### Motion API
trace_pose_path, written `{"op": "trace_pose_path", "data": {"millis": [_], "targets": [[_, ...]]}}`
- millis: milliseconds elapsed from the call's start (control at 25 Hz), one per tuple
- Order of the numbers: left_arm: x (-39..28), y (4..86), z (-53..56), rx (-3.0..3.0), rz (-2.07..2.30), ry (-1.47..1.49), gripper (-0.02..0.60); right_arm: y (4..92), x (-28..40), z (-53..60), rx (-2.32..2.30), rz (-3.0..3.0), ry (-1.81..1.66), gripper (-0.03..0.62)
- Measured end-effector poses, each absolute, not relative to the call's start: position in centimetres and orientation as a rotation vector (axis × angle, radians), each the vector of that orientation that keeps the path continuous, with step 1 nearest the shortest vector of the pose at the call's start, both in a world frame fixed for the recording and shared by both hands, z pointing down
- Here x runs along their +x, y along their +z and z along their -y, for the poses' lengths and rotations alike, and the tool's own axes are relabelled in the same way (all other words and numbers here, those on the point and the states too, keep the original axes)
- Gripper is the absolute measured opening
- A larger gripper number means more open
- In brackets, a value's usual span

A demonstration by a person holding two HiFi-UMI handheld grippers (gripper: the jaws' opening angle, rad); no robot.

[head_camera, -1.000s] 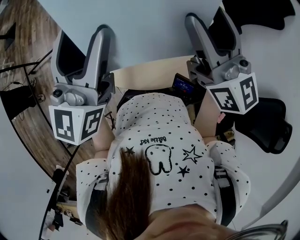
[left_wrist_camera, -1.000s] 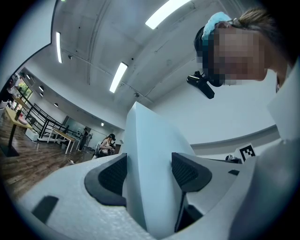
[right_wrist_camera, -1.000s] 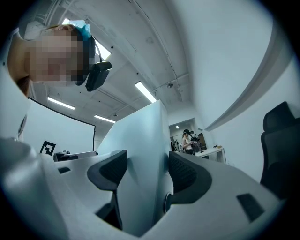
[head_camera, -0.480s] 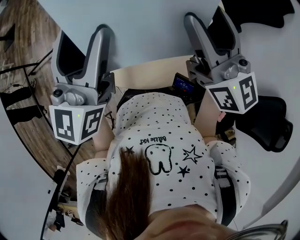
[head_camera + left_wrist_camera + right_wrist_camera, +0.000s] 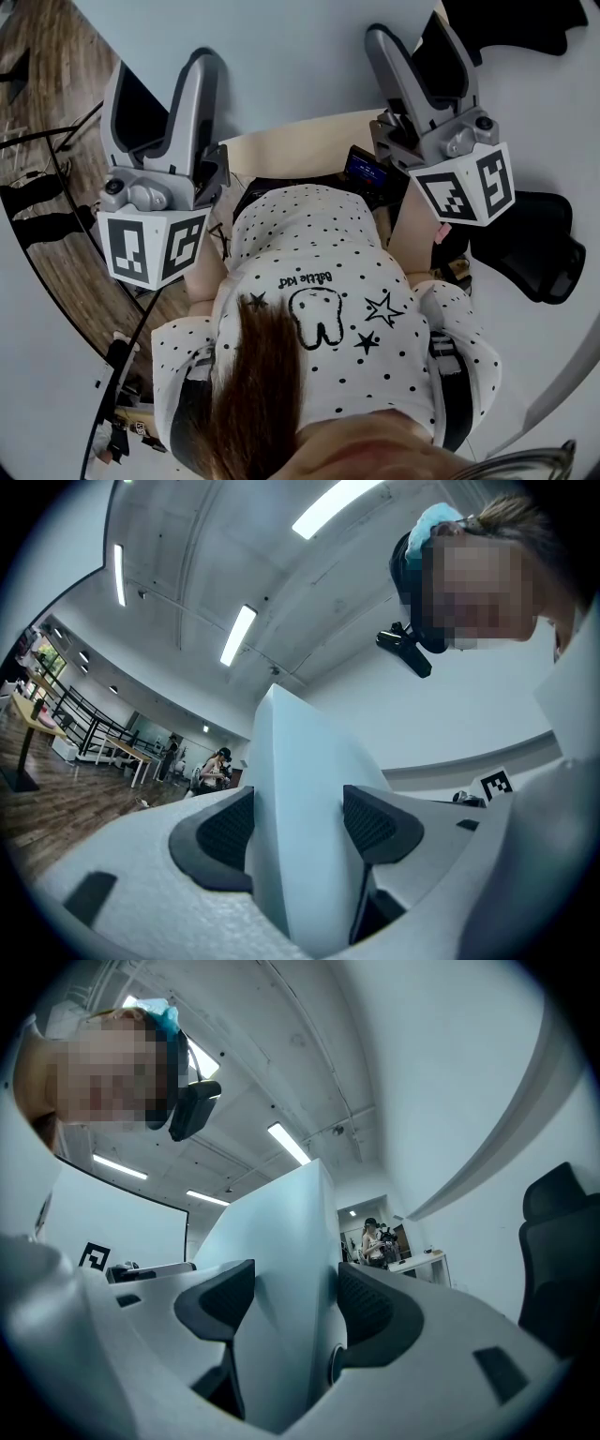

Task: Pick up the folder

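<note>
The folder (image 5: pixel 291 66) is a large pale blue-white sheet held up in front of the person, and it fills the top of the head view. My left gripper (image 5: pixel 164 103) is shut on its left part and my right gripper (image 5: pixel 422 61) on its right part. In the left gripper view the folder (image 5: pixel 300 752) stands edge-on between the dark pads (image 5: pixel 220 832), and the left gripper (image 5: pixel 298 832) clamps it. The right gripper view shows the same: the folder (image 5: pixel 281 1232) is pinched in the right gripper (image 5: pixel 295 1307). Most of what lies beyond the folder is hidden.
A beige table (image 5: pixel 300 141) with a small dark device (image 5: pixel 366 169) lies below the folder. A black chair (image 5: pixel 530 248) stands at the right, wooden floor (image 5: pixel 47 56) at the left. People work at distant desks (image 5: pixel 220 766). The holder's polka-dot shirt (image 5: pixel 319 281) fills the middle.
Both grippers, with the folder in them, have crept slightly upward. Nothing was let go or taken hold of.
</note>
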State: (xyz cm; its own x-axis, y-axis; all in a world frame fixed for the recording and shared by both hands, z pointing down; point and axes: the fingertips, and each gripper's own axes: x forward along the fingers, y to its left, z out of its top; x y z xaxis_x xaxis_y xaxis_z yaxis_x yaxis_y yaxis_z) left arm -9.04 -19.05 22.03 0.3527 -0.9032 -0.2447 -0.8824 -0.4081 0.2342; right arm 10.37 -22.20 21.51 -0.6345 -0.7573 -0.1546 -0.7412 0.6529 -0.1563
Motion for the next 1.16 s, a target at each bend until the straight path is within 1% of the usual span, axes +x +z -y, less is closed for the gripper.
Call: {"op": "trace_pose_path", "data": {"millis": [1160], "targets": [[-9.29,22.20,18.72,2.524,1.646,-0.532,0.300,21.60,10.17,21.87,-1.242,-2.676,-0.133,0.279]]}}
